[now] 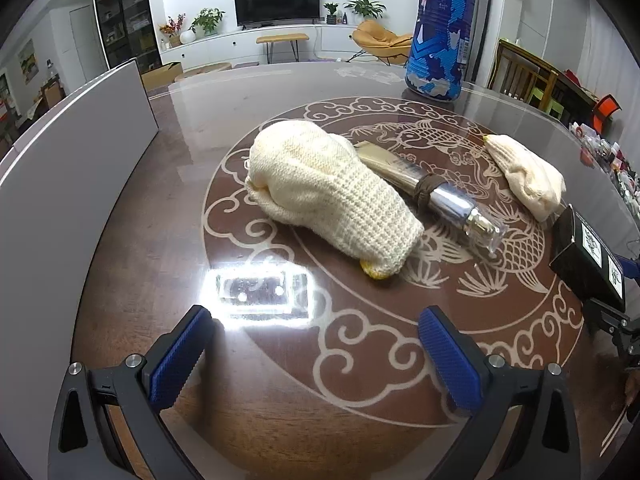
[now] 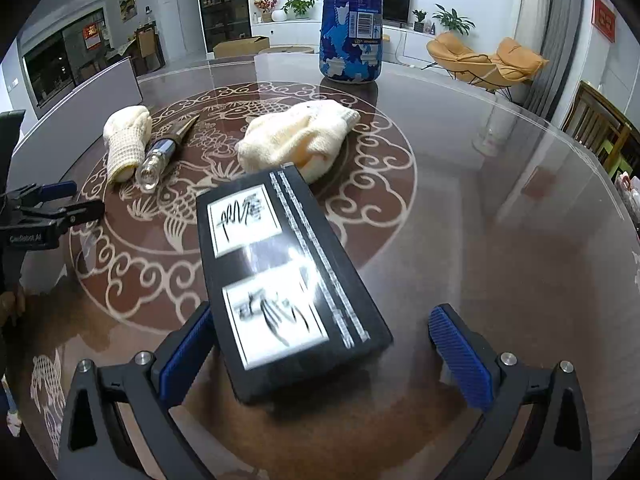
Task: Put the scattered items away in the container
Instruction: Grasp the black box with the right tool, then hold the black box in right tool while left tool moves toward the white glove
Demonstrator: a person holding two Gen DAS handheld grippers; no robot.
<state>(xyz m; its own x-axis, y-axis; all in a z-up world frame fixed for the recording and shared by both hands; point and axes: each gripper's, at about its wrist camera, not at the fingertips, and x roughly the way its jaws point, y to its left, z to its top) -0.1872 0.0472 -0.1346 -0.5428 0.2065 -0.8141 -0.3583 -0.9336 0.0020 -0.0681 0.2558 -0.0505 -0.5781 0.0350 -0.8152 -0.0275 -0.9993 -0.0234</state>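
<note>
Between the right gripper's point(image 2: 320, 356) wide-spread blue jaws lies the flat black rectangular box with two white calligraphy labels point(image 2: 280, 276), its long axis running away from the camera and slanting a little to the left. Its near end sits toward the left finger point(image 2: 184, 356); I cannot tell whether that pad touches it, while the right finger stands apart from it, so nothing is gripped yet. The box looks slightly blurred, and whether it rests flat on the glass-topped brown bench with pale fish and cloud patterns point(image 2: 480, 220) is unclear.

The left gripper point(image 1: 316, 360) hovers low over the bench, its jaws equally wide and empty. Ahead of it, a little to the right, lies the large cream knitted glove point(image 1: 328, 196), long axis diagonal with its yellow-edged cuff nearest. Just behind, seemingly touching it, is the slim tool with a silver barrel and clear cap point(image 1: 448, 200), parallel to the glove. The smaller cream knitted glove point(image 1: 528, 176) lies well off to the right.

Along the left edge stands a grey panel-walled container point(image 1: 80, 168), likely the destination. By my reading, the right hand is best placed for the box, the left for the large glove.
</note>
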